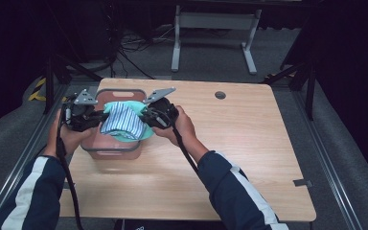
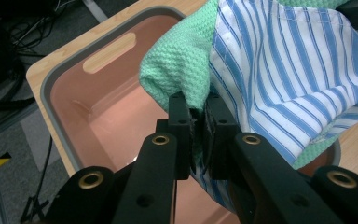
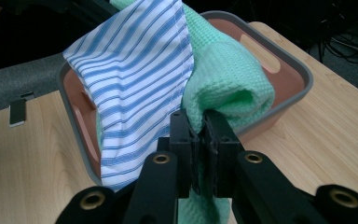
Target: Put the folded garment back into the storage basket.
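1. At the near edge of the tabletop (image 1: 249, 158) two forearms in dark sleeves with white stripes (image 1: 249, 191) come in, one from each near corner; the near half of the wood surface between and beside them is bare.
2. No brand, label or writing can be read on any item.
3. The right gripper (image 1: 149, 116) is held in the person's right hand (image 1: 182, 127), near the middle of the tabletop's left half. In the right gripper view its jaws are pressed together on a fold of the green waffle-weave cloth (image 3: 223, 79), just beside the edge of the blue-and-white striped cloth (image 3: 135, 84).
4. The left gripper (image 1: 95, 116), in the left hand (image 1: 69, 136), sits at the left edge of the tabletop. In the left gripper view its jaws are clamped on the cloths where green and striped fabric meet.
5. Both cloths hang stretched between the two grippers, above the pink bin with a grey rim (image 1: 110, 151), which stands near the far left corner; its left side lies close to the table edge.
6. The left gripper view shows the bin's floor bare under the fabric and a slot handle (image 2: 109, 52) in its far wall.
7. The right half of the tabletop lies open, with a round grommet hole (image 1: 220, 95) near the far edge.
8. Beyond the far edge, cables (image 1: 134, 43) trail on the floor beside a grey table frame (image 1: 215, 33).
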